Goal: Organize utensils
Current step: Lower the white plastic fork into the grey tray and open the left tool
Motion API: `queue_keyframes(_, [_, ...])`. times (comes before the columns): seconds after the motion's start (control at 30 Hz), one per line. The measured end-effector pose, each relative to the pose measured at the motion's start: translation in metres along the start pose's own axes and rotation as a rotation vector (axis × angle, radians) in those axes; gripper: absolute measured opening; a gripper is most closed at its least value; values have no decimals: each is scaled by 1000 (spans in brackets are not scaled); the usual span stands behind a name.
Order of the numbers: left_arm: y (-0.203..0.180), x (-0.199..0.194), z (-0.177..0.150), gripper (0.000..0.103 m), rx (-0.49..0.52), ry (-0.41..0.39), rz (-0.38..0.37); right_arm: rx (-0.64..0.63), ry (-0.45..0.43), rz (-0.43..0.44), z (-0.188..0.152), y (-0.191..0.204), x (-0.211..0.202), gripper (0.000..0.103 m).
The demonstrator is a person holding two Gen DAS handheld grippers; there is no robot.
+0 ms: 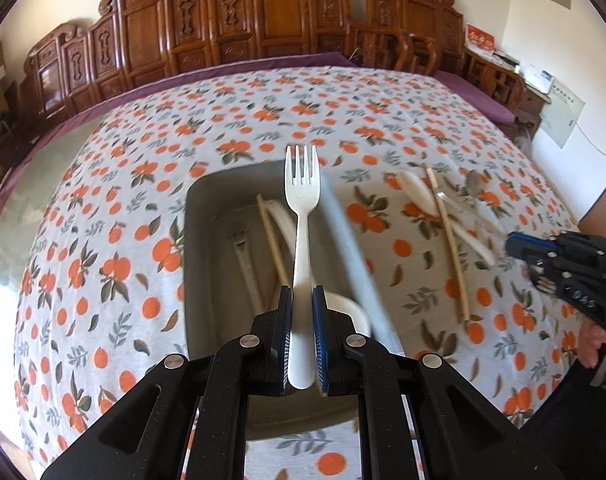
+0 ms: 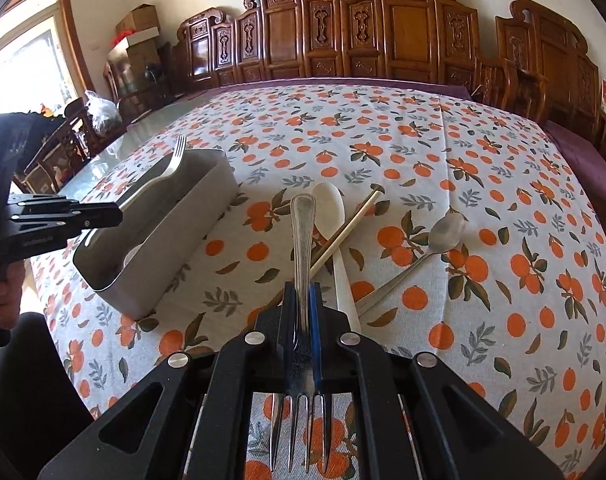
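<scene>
My left gripper (image 1: 301, 294) is shut on a white plastic fork (image 1: 301, 200), tines pointing away, held above the grey utensil box (image 1: 211, 216). The box holds a chopstick, a white spoon and a metal utensil. My right gripper (image 2: 302, 292) is shut on a metal fork (image 2: 301, 232), handle pointing away and tines toward the camera, above the tablecloth. On the cloth lie a white spoon (image 2: 335, 216), a chopstick (image 2: 349, 228) and a metal spoon (image 2: 443, 236). The left gripper (image 2: 115, 210) with the white fork also shows in the right wrist view, over the box (image 2: 175, 232).
The table carries an orange-patterned cloth (image 2: 503, 200) with a glass edge at the left. Carved wooden chairs (image 2: 383, 32) line the far side. The right gripper (image 1: 515, 246) shows at the right of the left wrist view, beside the loose utensils (image 1: 447, 216).
</scene>
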State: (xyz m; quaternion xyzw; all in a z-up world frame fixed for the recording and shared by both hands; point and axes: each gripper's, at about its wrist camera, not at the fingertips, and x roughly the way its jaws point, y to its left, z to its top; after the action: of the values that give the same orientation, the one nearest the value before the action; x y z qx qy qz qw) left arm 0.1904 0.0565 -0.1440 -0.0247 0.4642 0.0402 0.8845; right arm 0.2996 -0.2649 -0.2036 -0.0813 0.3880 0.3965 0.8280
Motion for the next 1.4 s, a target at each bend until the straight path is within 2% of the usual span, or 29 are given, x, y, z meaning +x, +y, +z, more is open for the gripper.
queue_keyframes(0.33, [20,26,-5,9,-35,70,54,2,1,3,-1,-1,1,8])
queue_keyframes(0.5, [20,34,-5,10,-47,93,43,2,0,3,-1,-1,1,8])
queue_keyframes(0.73, [20,32,-7,10,-56,81,40,2,0,6,0,-1,1,8])
queue_keyframes(0.8, [23,29,-7,17,-64,73,40,-2,0,8,-1,1,1,8])
queue_keyframes(0.83, [24,27,-7,23,-68,66,39,-4,0,9,-1,2,1,8])
queue_keyframes(0.93, [25,19,-7,26,-67,41,43,-8,-2,14,-1,7,0,8])
queue_keyframes(1.1, [27,7,-5,40,-59,-17,49,-17,-1,27,0,16,0,8])
queue_keyframes(1.27, [29,-2,-7,63,-55,-76,61,-30,1,46,2,29,0,8])
queue_keyframes(1.4, [32,-11,-8,76,-71,-110,40,-53,12,61,4,43,3,8])
